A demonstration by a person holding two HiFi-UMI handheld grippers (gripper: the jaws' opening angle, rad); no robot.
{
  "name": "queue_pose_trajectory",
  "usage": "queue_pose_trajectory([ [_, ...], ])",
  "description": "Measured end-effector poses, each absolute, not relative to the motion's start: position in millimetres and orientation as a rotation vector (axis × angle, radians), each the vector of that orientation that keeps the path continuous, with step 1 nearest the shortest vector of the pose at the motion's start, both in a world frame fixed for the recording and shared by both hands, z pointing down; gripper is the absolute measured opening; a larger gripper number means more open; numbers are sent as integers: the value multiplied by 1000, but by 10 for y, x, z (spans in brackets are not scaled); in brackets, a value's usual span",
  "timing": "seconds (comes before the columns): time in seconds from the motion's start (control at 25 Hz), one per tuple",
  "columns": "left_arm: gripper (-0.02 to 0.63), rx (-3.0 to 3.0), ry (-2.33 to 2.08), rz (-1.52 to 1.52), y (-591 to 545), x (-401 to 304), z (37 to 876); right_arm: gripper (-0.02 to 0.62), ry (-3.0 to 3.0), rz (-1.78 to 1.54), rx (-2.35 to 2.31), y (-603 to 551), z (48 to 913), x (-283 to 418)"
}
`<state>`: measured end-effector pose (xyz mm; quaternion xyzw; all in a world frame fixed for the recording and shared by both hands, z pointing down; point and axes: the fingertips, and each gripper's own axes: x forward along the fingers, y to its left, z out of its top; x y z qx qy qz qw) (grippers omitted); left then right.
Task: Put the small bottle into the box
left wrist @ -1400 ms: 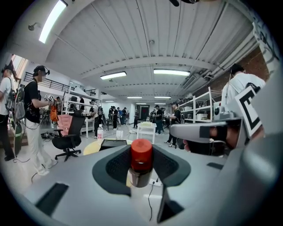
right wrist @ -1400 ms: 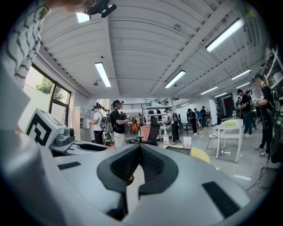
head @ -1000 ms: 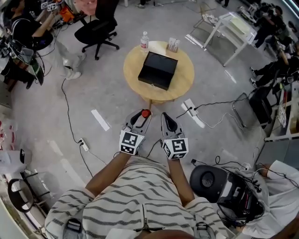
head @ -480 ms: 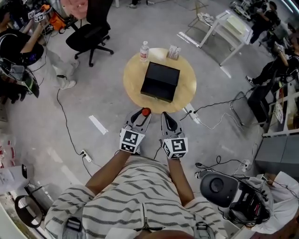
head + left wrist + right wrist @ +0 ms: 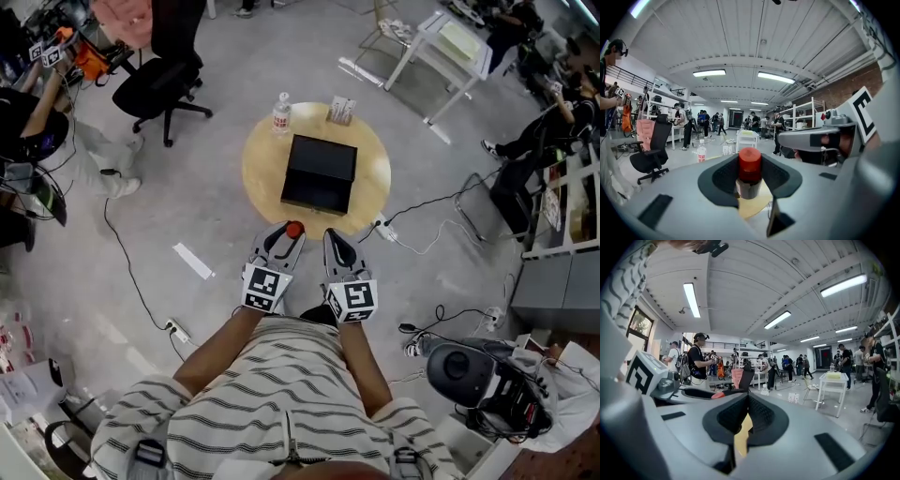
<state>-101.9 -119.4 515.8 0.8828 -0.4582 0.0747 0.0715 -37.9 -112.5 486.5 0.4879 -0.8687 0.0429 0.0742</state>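
A small bottle (image 5: 293,228) with a red cap sits between the fingers of my left gripper (image 5: 289,233), which is shut on it. In the left gripper view the small bottle (image 5: 749,171) stands upright in the left gripper (image 5: 749,182). My right gripper (image 5: 336,240) is beside it, shut with nothing in it; in its own view the right gripper (image 5: 746,416) has its pads together. Ahead of both, an open black box (image 5: 320,173) lies on a round wooden table (image 5: 258,171). Both grippers hang over the floor, short of the table's near edge.
A clear water bottle (image 5: 280,112) and a small white pack (image 5: 341,111) stand at the table's far edge. A black office chair (image 5: 155,86) is at far left, a white table (image 5: 441,42) at far right. A power strip (image 5: 382,227) and cables lie on the floor.
In the head view the table and box have come nearer to the grippers. Both grippers keep the same pose, and the left one still holds the small bottle.
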Motion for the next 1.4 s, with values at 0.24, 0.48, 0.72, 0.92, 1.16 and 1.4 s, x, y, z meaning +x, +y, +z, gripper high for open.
queue_pose_trajectory([
  [0.24, 153, 2663, -1343, 207, -1300, -970, 5208, 9, -2589, 160, 1521, -1239, 4893, -302],
  [0.48, 153, 2670, -1364, 228, -1379, -828, 5251, 9, -2583, 184, 1525, -1296, 4991, -146],
  [0.72, 153, 2660, -1399, 258, -1509, -791, 5327, 9, -2621, 177, 1503, -1446, 5048, -101],
  [0.92, 153, 2639, -1427, 267, -1717, -648, 5351, 9, -2642, 175, 1471, -1632, 5081, 38],
  [1.16, 153, 2604, -1432, 297, -1953, -533, 5433, 9, -2637, 207, 1463, -1803, 5153, 205],
  [1.4, 153, 2589, -1424, 334, -2120, -429, 5552, 9, -2645, 253, 1458, -1935, 5253, 299],
])
